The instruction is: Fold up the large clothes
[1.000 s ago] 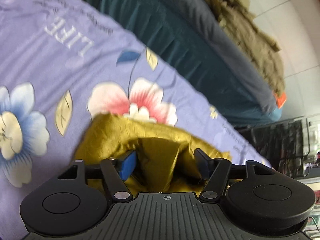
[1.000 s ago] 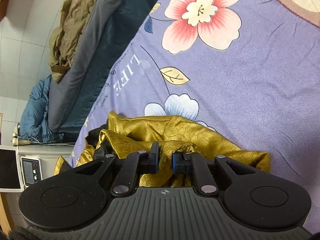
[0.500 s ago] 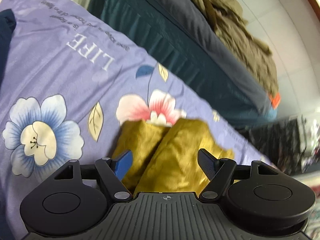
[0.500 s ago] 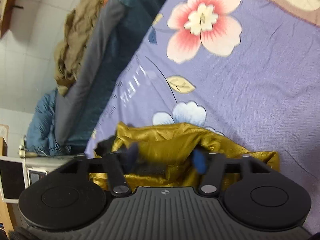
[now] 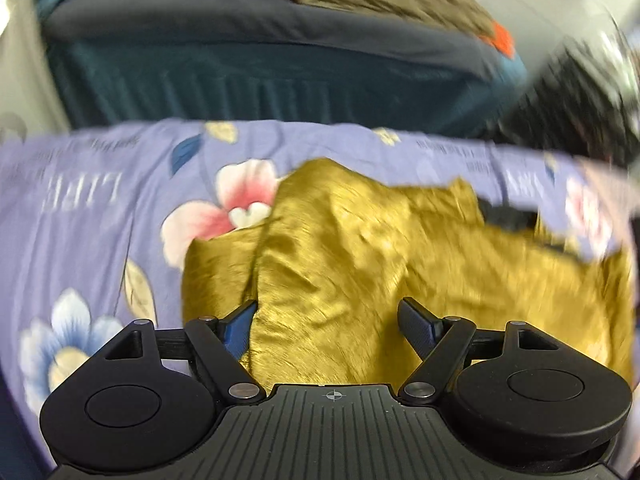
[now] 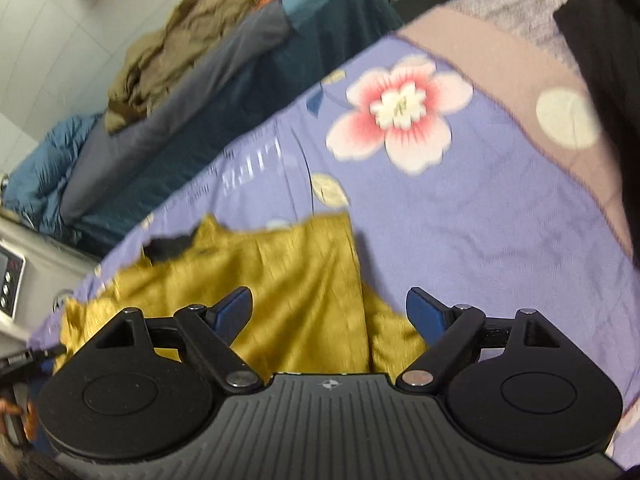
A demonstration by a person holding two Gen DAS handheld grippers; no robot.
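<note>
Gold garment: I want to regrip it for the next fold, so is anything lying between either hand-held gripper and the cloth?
Nothing visible. The gold garment lies bare on the bedsheet, directly under the open left hand-held gripper and the opening right hand-held gripper, with nothing clamped.

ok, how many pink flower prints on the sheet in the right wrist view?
1. The pink flower is printed on the purple sheet, beyond the gold garment and toward the sheet's brownish border. Others may be hidden under the garment or out of frame.
</note>
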